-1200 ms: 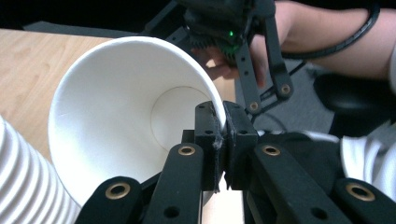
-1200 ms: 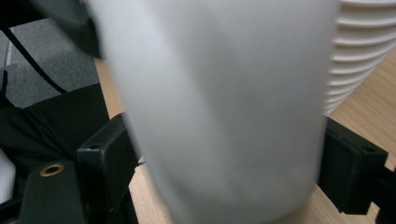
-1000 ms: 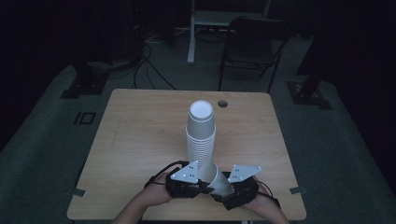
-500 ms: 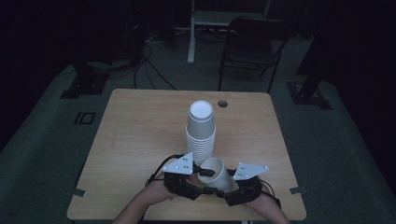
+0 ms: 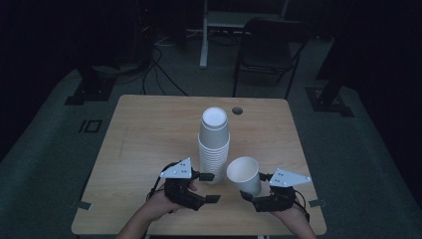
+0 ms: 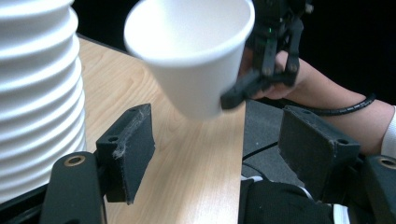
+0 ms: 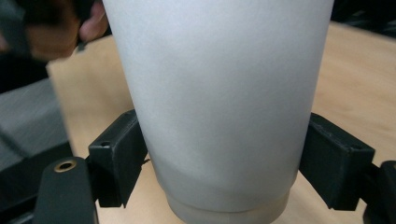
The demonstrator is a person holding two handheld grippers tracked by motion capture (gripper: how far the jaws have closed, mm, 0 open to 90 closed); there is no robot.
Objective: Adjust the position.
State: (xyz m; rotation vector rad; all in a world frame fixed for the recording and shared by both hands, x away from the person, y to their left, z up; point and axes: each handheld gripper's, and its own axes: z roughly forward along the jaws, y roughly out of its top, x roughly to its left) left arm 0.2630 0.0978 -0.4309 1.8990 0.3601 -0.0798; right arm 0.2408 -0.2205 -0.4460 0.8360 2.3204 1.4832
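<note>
High view: one cup pulled off the stack.
Right gripper (image 5: 252,191) pinches the white cup (image 5: 244,174) between its fingers; left gripper (image 5: 210,187) has just been opening, nothing inside, cup stack (image 5: 214,144) just beside it.

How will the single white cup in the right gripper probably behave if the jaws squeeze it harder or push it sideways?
The white cup looks thin-walled and hollow, so it is probably very light and may dent under a harder squeeze. The right gripper grips it low, near its narrow base, under a wider mouth, so a sideways push could tilt it. Its smooth, tapered wall might let it slip.
</note>
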